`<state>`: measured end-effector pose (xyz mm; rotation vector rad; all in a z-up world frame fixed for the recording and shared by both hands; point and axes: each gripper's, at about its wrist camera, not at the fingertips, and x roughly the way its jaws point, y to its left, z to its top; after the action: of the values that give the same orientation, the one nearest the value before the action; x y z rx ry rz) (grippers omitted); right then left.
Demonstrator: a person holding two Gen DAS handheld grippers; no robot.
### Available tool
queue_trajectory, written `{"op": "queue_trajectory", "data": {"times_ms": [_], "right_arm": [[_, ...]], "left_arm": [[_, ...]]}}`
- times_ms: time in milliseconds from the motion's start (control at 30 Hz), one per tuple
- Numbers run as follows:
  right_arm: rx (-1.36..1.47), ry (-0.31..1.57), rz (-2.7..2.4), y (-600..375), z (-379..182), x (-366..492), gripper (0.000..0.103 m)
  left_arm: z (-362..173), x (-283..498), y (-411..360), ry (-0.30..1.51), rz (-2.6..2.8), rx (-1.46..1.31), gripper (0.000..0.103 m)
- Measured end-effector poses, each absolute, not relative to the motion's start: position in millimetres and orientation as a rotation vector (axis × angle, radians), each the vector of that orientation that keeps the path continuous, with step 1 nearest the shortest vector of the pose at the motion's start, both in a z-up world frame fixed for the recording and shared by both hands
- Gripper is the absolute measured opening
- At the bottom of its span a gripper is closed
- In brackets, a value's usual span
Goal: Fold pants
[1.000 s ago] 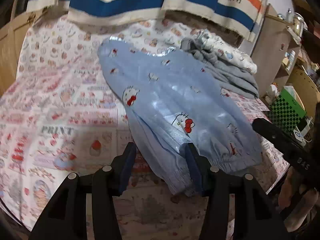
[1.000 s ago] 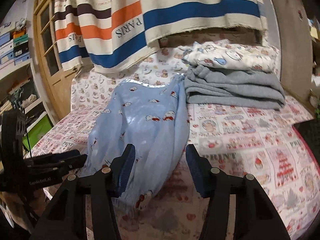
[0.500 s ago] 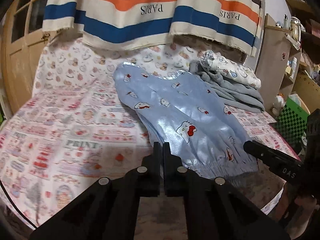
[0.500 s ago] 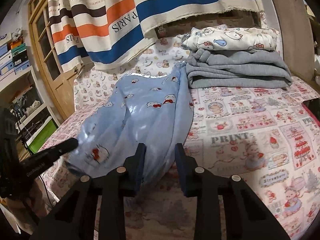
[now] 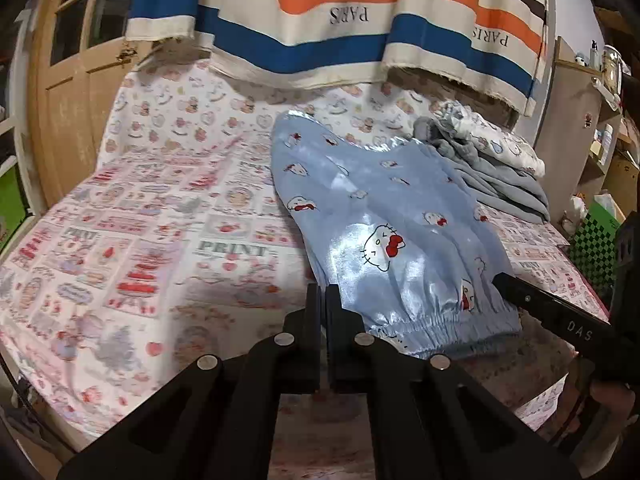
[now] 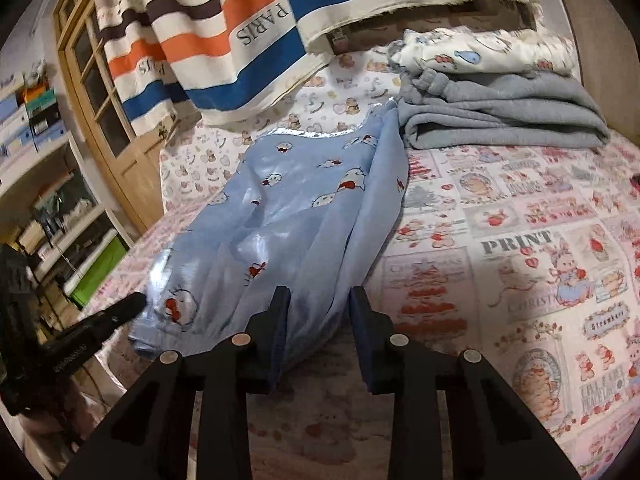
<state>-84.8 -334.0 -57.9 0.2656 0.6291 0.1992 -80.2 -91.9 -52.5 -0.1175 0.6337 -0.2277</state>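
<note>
L gripper (image 5: 323, 300) jaws now shut at pants (image 5: 384, 216) cuff edge; R gripper (image 6: 320, 312) jaws closing, cuff fabric between.

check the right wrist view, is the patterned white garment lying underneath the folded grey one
No, the patterned white garment lies on top of the folded grey one, at the far side of the bed.

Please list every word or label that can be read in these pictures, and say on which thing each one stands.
"PARIS": striped cloth, hanging above the bed.
"PRINT": patterned bedsheet.
"Strawberry": small label on the same sheet, barely readable.
"DAS": right tool, on its finger.
Lettering on the left tool: too blurred to read.
</note>
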Motion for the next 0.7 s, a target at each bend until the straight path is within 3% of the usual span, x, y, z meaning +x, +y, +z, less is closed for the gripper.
{"op": "queue_trajectory", "data": {"times_ms": [33, 67, 367, 600, 700], "right_arm": [[0.267, 0.625, 0.210, -331, -58, -86, 0.006], [0.266, 0.629, 0.221, -329, -58, -86, 0.006], [0.207, 0.621, 0.223, -308, -55, -105, 0.005], [0.254, 0.586, 0.108, -344, -38, -87, 0.005], [0.222, 0.547, 0.073, -357, -19, -81, 0.010]], "left_arm": [[-52, -82, -90, 0.630, -0.221, -0.116, 0.001], [-51, -83, -87, 0.626, -0.213, -0.112, 0.001], [-57, -95, -69, 0.656, -0.200, -0.144, 0.001], [-46, -101, -70, 0.632, -0.191, -0.115, 0.003], [-31, -102, -61, 0.571, -0.161, -0.100, 0.012]]}}
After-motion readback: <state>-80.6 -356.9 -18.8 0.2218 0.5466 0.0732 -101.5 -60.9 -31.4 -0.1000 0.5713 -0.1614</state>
